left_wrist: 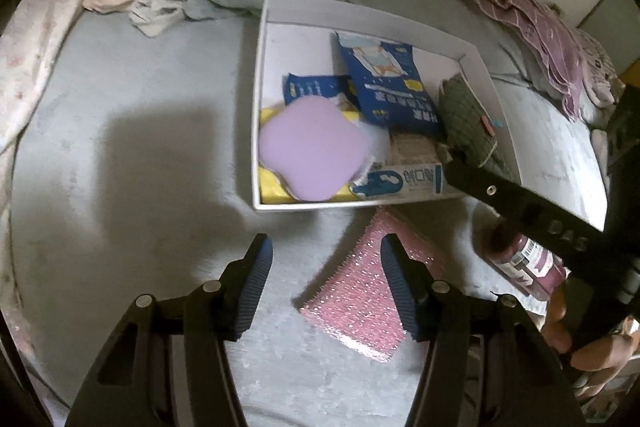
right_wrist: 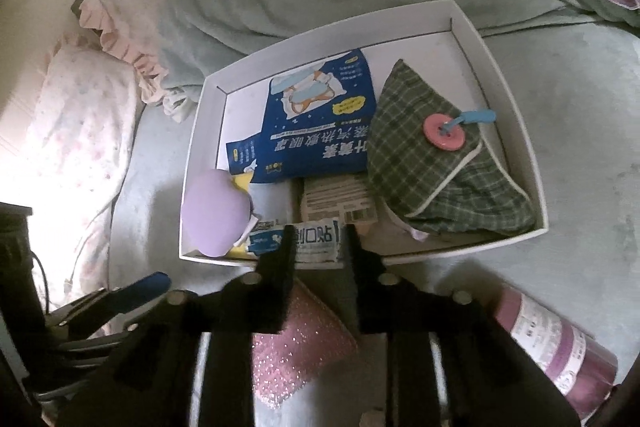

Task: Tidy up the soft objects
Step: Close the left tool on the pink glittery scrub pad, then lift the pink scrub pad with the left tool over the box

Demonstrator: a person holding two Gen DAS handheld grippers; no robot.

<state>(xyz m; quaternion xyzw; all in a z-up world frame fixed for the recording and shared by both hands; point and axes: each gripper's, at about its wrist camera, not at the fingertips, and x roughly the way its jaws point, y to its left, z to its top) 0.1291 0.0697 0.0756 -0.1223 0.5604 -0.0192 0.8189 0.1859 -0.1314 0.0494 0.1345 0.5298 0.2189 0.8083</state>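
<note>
On bed: glittery pink sponge (left_wrist: 360, 291) betw. wide left gripper (left_wrist: 326, 287); right gripper (right_wrist: 320, 243) parted, empty, over white box (right_wrist: 516, 131).

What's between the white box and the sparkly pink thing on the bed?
Nothing but bare bedsheet: the left wrist view shows a narrow strip of it between the white box and the sparkly pink sponge.

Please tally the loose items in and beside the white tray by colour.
In white tray:
Blue packets: 2
Green plaid pouch: 1
Lilac pad: 1
Plaster packet: 1
Outside:
Pink glitter sponge: 1
Purple roll: 1
Total: 7
</note>
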